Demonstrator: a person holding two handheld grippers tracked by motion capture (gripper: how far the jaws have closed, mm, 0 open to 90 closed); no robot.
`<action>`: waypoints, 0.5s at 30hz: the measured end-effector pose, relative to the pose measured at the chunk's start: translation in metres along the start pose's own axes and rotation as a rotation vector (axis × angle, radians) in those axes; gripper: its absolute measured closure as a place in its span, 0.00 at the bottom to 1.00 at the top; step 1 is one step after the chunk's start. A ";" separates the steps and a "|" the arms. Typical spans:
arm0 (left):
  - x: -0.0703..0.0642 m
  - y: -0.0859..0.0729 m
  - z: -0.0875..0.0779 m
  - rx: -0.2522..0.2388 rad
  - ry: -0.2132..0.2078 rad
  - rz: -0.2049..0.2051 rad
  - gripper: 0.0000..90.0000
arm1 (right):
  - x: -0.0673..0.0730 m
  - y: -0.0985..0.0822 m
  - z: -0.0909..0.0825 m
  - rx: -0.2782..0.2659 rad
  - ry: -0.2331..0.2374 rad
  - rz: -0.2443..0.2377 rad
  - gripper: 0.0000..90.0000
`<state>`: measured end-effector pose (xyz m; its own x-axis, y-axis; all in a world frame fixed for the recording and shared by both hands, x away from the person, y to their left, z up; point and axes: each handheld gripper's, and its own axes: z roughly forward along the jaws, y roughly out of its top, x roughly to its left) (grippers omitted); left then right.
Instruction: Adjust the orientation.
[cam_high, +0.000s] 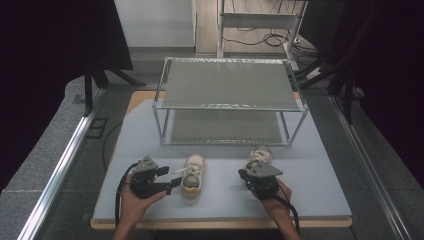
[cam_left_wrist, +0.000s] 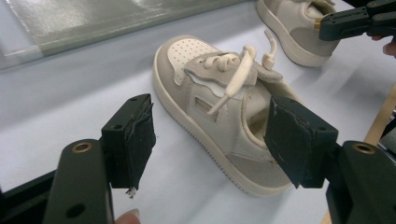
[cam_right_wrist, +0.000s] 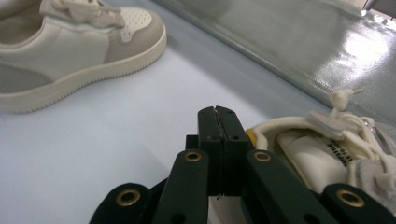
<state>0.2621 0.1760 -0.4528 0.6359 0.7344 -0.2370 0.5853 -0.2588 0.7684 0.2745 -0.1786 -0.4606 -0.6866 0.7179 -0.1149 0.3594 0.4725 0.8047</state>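
Right now the left gripper (cam_high: 172, 182) stands wide open with nothing between its pads, its jaws framing the heel end of the left shoe (cam_left_wrist: 219, 107) without touching it; that shoe lies on the blue mat (cam_high: 320, 190) at about 6 o'clock from the wire rack (cam_high: 230, 107). The right gripper (cam_right_wrist: 218, 116) is closed pad to pad and grips nothing, resting just beside the collar of the right shoe (cam_right_wrist: 327, 154), which sits at roughly 3 o'clock from the other shoe. One risk, as I judge it: if the left jaws close on the soft collar alone, the shoe could tip or slip out. Another: shut jaws on the right can only nudge that shoe, and the loose laces (cam_left_wrist: 238, 74) may snag on a pad
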 end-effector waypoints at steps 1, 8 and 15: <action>-0.003 0.000 0.005 0.012 -0.006 0.006 0.36 | 0.001 -0.001 0.000 0.013 0.003 -0.007 1.00; -0.006 -0.001 0.010 0.012 0.000 0.007 0.38 | 0.001 -0.003 -0.002 0.011 0.012 -0.018 0.96; -0.001 -0.001 0.005 -0.003 0.005 -0.002 0.37 | 0.000 -0.005 -0.003 0.001 0.020 -0.027 0.98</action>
<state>0.2630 0.1723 -0.4558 0.6322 0.7379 -0.2362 0.5855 -0.2554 0.7694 0.2712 -0.1824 -0.4627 -0.7086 0.6945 -0.1247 0.3413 0.4920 0.8009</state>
